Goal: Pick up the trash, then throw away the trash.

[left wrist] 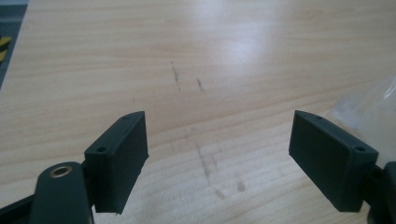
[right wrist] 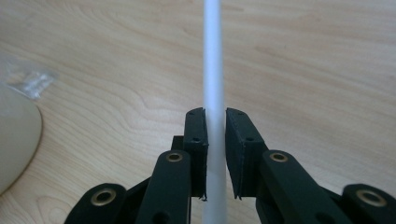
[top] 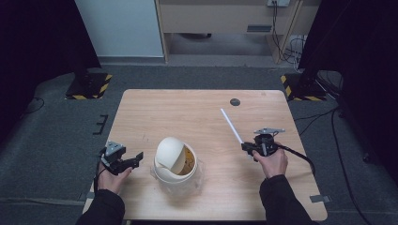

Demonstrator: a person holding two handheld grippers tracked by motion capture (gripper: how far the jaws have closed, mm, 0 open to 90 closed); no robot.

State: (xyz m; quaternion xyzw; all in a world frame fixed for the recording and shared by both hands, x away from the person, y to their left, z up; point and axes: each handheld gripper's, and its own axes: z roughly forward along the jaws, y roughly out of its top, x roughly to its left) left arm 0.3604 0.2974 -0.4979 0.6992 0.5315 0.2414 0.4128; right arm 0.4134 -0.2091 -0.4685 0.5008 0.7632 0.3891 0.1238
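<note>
A cream-coloured cup (top: pixel 176 164) with a domed swing lid stands at the front middle of the wooden table (top: pixel 197 112), on clear plastic wrap (top: pixel 202 174). A long white straw (top: pixel 231 124) slants away toward the far side, and my right gripper (top: pixel 247 147) is shut on its near end. In the right gripper view the straw (right wrist: pixel 214 70) runs straight up between the pressed jaws of my right gripper (right wrist: pixel 215 154), and the cup's rim (right wrist: pixel 16 140) shows at the left. My left gripper (top: pixel 136 158) is open just left of the cup. Its jaws (left wrist: pixel 219 158) have nothing between them.
A small dark round disc (top: pixel 235 101) lies near the table's far edge. Grey carpet surrounds the table, with black stands on yellow-striped bases (top: pixel 89 86) at the far corners. Clear wrap (left wrist: pixel 369 105) shows at the right of the left gripper view.
</note>
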